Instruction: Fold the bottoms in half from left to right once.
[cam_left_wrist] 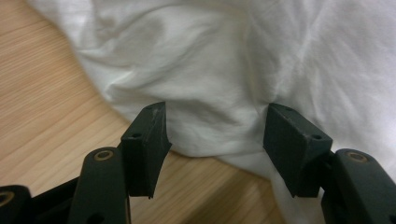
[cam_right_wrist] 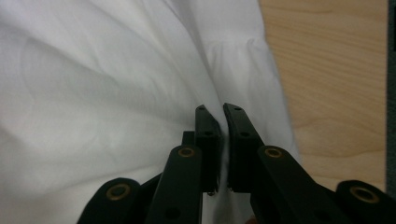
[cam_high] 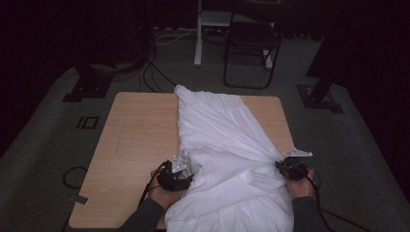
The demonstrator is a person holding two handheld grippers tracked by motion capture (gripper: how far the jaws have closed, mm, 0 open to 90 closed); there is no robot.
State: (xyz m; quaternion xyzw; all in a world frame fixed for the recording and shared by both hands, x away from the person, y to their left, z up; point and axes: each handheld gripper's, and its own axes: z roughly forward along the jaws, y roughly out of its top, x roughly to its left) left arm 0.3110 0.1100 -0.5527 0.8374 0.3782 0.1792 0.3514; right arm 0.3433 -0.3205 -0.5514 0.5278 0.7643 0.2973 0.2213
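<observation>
The white cloth (cam_high: 227, 154) lies on the table (cam_high: 135, 140), its long axis running from the near edge to the far edge, narrowing to a point at the far side. At the cloth's left edge, the left gripper (cam_left_wrist: 215, 133) stands wide apart, with a fold between the pads, untouched. At its right edge, the right gripper (cam_right_wrist: 221, 135) pinches cloth between nearly closed jaws. A white label (cam_high: 263, 178) on the cloth sits near the right gripper, its print too small to read.

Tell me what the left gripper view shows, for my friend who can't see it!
Two black fingers of the left gripper stand wide apart around a bulging fold of white cloth, not squeezing it. The cloth lies rumpled on a light wooden table.
</observation>
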